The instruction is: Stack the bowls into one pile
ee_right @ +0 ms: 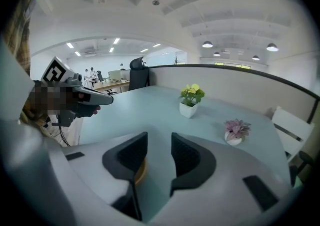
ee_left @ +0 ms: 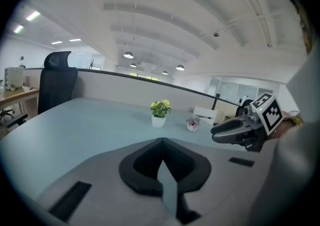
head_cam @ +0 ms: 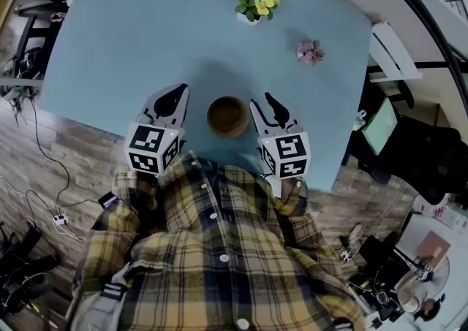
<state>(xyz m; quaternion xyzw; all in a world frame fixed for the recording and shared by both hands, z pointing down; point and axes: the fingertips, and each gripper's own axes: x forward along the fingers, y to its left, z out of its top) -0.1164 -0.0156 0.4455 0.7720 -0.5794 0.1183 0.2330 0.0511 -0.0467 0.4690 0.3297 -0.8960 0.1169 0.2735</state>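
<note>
Bowl (head_cam: 227,117) is sitting on the bench (head_cam: 146,44) near its front edge, between the left gripper (head_cam: 178,93) and the right gripper (head_cam: 263,102). Left fingers (ee_left: 145,170) are pressing together, holding nothing. Right fingers (ee_right: 187,157) are standing apart and empty. In the right gripper view the bowl is showing just past the left-hand finger, outside the gap.

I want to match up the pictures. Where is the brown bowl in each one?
Head view: the bowl sits near the picture's middle.
Left gripper view: not in it.
Right gripper view: only a tan sliver of the bowl shows, low down, peeking from behind the picture-left jaw.
Shared landmark: the yellow flower pot, seen in all three.
</note>
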